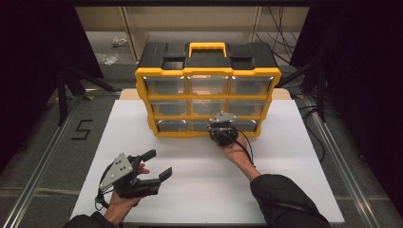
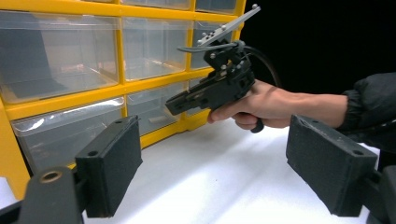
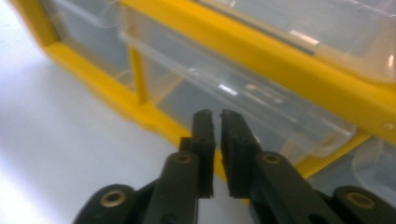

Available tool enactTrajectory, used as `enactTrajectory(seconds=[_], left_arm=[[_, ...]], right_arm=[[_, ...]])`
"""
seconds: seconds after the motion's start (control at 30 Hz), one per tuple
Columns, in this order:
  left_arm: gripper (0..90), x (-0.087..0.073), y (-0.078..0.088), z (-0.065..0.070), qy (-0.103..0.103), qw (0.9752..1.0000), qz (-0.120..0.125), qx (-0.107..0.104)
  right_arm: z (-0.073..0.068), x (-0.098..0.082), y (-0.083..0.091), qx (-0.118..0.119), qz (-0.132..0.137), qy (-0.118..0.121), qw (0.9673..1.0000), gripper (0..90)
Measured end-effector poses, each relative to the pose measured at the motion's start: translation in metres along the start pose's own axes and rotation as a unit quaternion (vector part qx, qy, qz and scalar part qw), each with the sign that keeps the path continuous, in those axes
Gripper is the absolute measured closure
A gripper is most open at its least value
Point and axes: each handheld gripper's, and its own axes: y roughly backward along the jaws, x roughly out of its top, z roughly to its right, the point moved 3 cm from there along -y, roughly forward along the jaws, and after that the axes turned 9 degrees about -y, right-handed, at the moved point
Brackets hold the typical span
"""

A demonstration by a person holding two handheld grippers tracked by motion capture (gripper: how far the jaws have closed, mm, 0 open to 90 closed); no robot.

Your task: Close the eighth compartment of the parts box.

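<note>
The white table (image 1: 199,190) is being occupied at its far middle by a yellow-and-black drawer organizer (image 1: 207,95), which is being kept upright with three rows of clear drawers facing the near edge and a yellow carry handle (image 1: 207,47) on top. The right gripper (image 1: 219,129) is being held against the bottom row, at the bottom middle drawer (image 3: 243,107), by a hand reaching in from the near right in a black sleeve (image 1: 285,199). In the right gripper view its jaws are being shown nearly pressed together, a thin slit being left between the pads, with the tips just at the clear drawer's lower front edge; whether that edge is being pinched cannot be told. The left gripper (image 1: 153,164) is being held low over the near left of the table, well apart from the organizer, its jaws being kept spread wide with nothing between them.
</note>
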Motion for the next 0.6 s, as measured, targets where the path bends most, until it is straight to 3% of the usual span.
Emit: enactTrajectory(seconds=[0.37,0.6], left_arm=[[17.7,0.0,0.001,0.0,-0.001,1.0,-0.001,0.001],[17.7,0.0,-0.001,0.0,-0.002,1.0,-0.001,0.002]], right_arm=[[-0.008,0.002,0.028,0.032,0.02,-0.01,0.9992,75.2],[-0.015,0.005,0.047,0.061,0.041,-0.026,0.997,62.0]])
